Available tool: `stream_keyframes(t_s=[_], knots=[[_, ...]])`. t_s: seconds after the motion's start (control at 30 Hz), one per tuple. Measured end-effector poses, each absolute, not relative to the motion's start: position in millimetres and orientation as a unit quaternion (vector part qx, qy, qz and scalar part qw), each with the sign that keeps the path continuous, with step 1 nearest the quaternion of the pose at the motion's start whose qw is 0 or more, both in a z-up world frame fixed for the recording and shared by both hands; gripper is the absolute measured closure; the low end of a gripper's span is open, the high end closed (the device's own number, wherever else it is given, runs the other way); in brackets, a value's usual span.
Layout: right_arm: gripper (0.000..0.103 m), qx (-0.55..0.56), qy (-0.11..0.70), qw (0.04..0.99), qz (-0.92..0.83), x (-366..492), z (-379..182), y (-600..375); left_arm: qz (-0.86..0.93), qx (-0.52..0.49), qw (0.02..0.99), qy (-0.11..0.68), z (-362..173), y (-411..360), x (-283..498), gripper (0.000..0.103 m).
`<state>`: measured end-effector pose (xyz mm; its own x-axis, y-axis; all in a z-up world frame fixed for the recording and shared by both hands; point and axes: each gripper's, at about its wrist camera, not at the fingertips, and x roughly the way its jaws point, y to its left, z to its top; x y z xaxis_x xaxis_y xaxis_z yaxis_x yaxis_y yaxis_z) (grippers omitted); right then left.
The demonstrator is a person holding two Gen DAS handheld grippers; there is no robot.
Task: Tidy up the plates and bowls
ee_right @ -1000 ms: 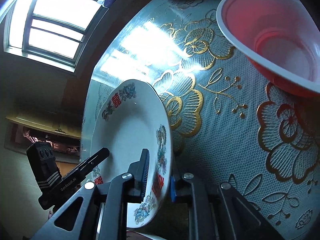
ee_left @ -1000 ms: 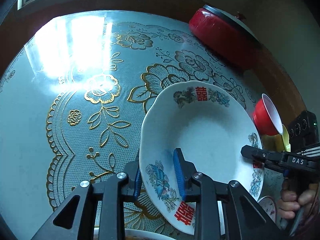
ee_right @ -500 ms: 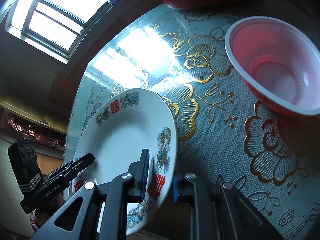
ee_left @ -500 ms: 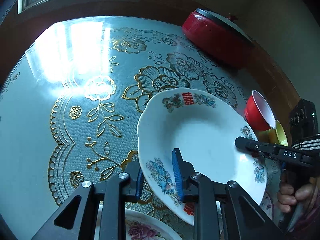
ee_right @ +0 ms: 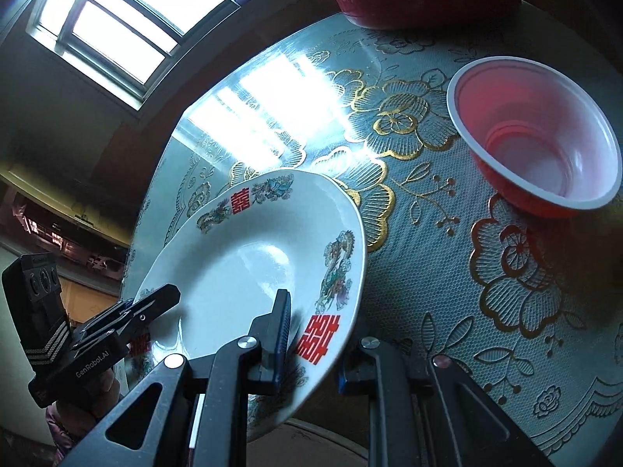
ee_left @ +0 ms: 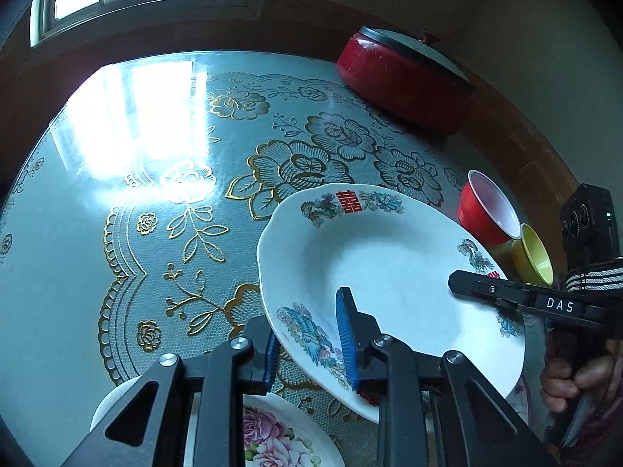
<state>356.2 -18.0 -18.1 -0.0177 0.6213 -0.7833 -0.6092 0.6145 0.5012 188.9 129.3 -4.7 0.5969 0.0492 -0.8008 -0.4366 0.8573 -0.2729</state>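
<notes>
Being carried clear of the floral tablecloth [ee_left: 163, 210]: white double-happiness plate [ee_left: 389, 272], tilted, left gripper [ee_left: 307, 346] and right gripper [ee_right: 315, 334] each clamped on opposite edges of its rim; likely heading for the rose-patterned plate [ee_left: 280, 436] just below it, needing a level, matched lowering and release

A round table [ee_left: 70, 264] under a glossy blue-grey cloth [ee_left: 187, 233] patterned with gold flowers fills most of the view; its brown wooden edge shows at the far side. A window [ee_right: 128, 19] with several panes throws bright glare onto the cloth. The wall [ee_left: 525, 39] is plain and pale. A dim shelf or ledge, perhaps, runs along the room's dark side [ee_right: 58, 210].
</notes>
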Motion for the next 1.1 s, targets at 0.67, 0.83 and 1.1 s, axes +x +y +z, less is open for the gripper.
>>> stream_keyframes(t_s=[0.67, 0.83, 1.1], knots=[[0.085, 0.012, 0.522, 0.722, 0.454, 312.9, 19.3, -70.3, 0.108, -0.215, 0.895, 0.376, 33.2, 75.6, 138.5, 0.075], [0.085, 0.017, 0.514, 0.729, 0.452, 292.6, 25.5, -96.3, 0.092, -0.214, 0.900, 0.369, 39.9, 52.8, 118.3, 0.075], [0.085, 0.030, 0.508, 0.739, 0.442, 256.1, 27.5, -138.6, 0.060, -0.209, 0.903, 0.371, 41.0, 18.6, 86.9, 0.074]])
